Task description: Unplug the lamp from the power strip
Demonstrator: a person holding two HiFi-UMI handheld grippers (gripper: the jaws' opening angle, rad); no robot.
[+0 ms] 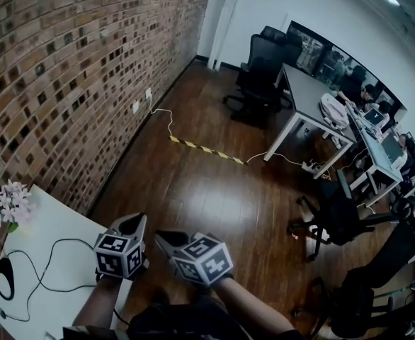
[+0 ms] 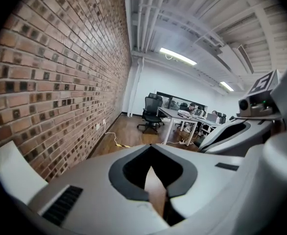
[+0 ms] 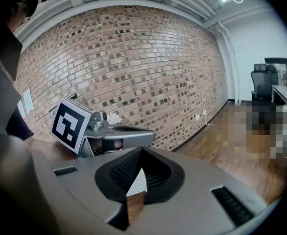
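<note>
Brick wall (image 1: 66,83) beside white table (image 1: 55,222); left gripper (image 1: 135,221), right gripper (image 1: 163,236) jaws closed, empty.

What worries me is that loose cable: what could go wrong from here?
The black cable loops loosely over the white table; a claw might snag it. The flowers stand at the table's corner; a stray reach could tip them. The left claw and right claw, both shut, sit close and might collide.

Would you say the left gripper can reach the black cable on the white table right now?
Probably yes: the left gripper is at the edge of the white table, the black cable lies bare beside it, nothing between.
</note>
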